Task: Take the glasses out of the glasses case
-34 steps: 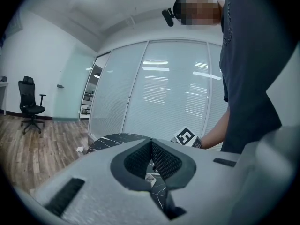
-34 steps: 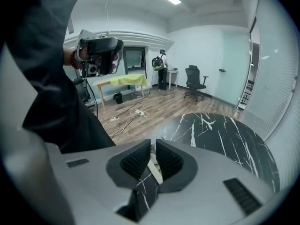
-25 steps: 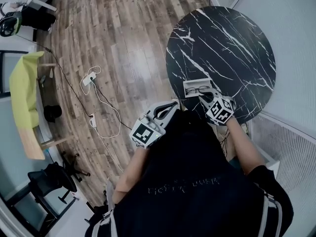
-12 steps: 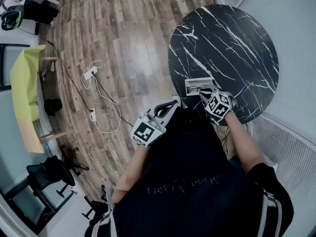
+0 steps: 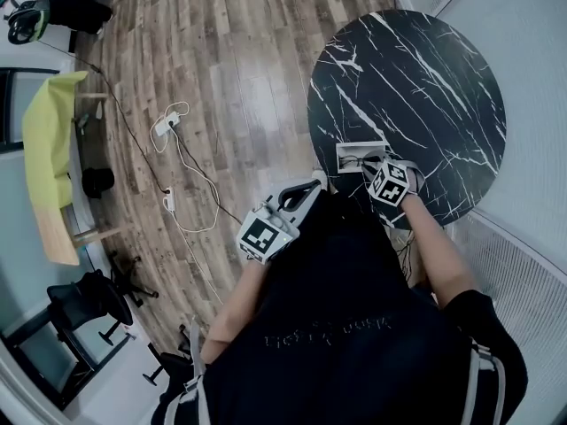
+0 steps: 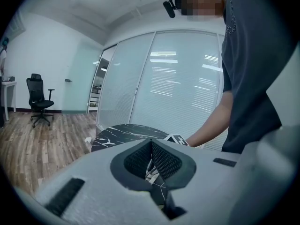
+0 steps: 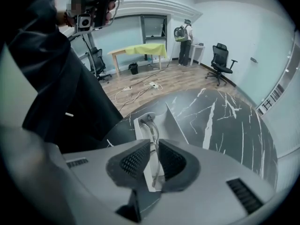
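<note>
A white glasses case (image 5: pixel 347 149) lies open near the front edge of the round black marble table (image 5: pixel 425 69). Dark-framed glasses (image 5: pixel 355 160) rest inside it. In the right gripper view the case's raised lid (image 7: pixel 176 121) stands to the right, and the glasses (image 7: pixel 153 128) run from the case back between the jaws. My right gripper (image 7: pixel 153 161) is over the case's near end (image 5: pixel 376 168), and its pads are closed to a narrow gap on the frame. My left gripper (image 5: pixel 301 195) hangs off the table beside the person's body, shut and holding nothing (image 6: pixel 151 153).
White cables and a power strip (image 5: pixel 168 127) lie on the wooden floor to the left. A yellow-covered table (image 5: pixel 53 149) and office chairs (image 5: pixel 84 304) stand beyond. A slatted grille (image 5: pixel 523 273) lies to the table's right. Another person (image 7: pixel 183 43) stands far off.
My right gripper has moved a little forward over the case's near end, onto the glasses. The left gripper has stayed where it was.
</note>
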`<state>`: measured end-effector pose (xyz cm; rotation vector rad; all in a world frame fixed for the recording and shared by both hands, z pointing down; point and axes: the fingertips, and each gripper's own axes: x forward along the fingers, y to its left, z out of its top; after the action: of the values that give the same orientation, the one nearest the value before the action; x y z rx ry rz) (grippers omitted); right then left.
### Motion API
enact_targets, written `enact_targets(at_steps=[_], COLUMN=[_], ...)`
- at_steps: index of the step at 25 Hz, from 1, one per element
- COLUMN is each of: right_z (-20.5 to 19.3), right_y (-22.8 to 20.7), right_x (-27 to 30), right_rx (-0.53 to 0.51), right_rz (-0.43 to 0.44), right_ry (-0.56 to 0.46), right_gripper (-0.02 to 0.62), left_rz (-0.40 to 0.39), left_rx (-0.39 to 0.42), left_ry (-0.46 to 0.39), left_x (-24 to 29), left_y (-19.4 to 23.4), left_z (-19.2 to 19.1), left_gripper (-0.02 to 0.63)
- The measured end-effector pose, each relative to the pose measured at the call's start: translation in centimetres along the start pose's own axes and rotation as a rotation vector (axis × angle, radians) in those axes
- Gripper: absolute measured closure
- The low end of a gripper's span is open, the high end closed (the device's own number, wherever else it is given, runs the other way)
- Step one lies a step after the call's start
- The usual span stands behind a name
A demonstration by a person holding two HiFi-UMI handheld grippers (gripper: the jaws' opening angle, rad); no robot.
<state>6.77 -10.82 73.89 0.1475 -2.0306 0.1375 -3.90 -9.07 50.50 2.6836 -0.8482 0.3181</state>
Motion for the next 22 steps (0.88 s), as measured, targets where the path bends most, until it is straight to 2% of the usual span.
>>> enact_targets(at_steps=[4,11,22], right_z=[-0.5,-0.8,-1.0], right_y=[0.0,0.1,-0.1], right_x=[0.9,2.5,4.2], right_rx=[-0.053,-0.137,-0.231], right_rz=[0.011,0.056,0.028], right_ry=[0.045,0.126,0.202], right_gripper=[0.560,0.560,0.560], left_rz=[0.009,0.012,0.007], left_rx=[-0.024,-0.016,-0.020], left_ry=[0.009,0.028,0.051], left_x=[0.2,0.0,-0.1], left_y=[0.0,-0.1,-0.2], left_z=[0.0,-0.7,-1.4], left_gripper=[0.586,0.586,0.586])
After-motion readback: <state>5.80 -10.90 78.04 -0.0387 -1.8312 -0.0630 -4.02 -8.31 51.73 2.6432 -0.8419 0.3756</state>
